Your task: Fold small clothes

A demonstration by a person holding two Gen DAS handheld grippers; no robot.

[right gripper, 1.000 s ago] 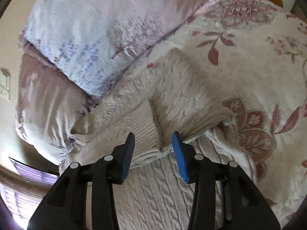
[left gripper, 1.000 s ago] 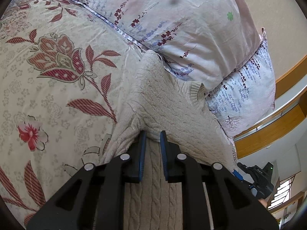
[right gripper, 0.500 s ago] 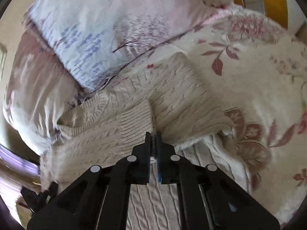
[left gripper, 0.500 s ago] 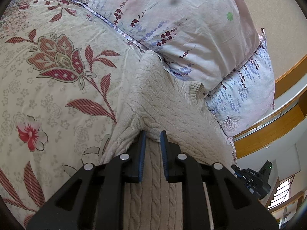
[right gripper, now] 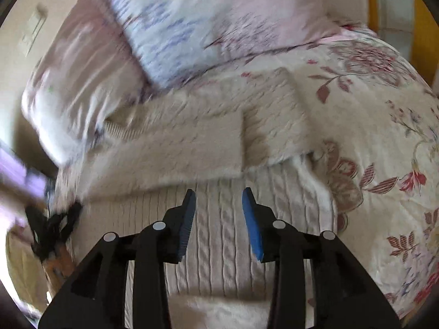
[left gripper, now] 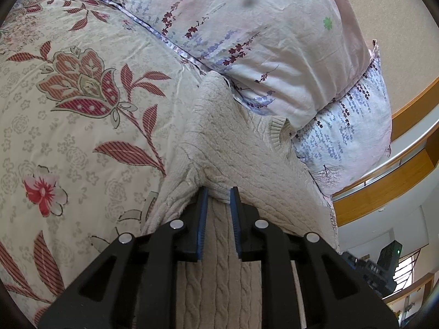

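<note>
1. Sweater (left gripper: 247, 148): cream, cable-knit with ribbed edges.
2. Bedspread (left gripper: 82, 126): off-white, faint grey blossoms under large red striped leaves, a red-and-olive tulip motif and a red-and-pink flower.
3. Upper pillow (left gripper: 260, 35): pale pink, with dark purple and lavender sprigs and one small green flower.
4. Lower pillow (left gripper: 348, 137): pale blue-white with hanging lavender blooms.
5. Both grippers (left gripper: 218, 192) (right gripper: 219, 194): black, with blue pads (right gripper: 251, 224).
6. Wall (left gripper: 397, 41): speckled beige.

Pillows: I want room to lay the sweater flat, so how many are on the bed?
2: a pink floral pillow on top, a lavender-print pillow beneath it, touching the sweater. Others may be hidden.
</note>
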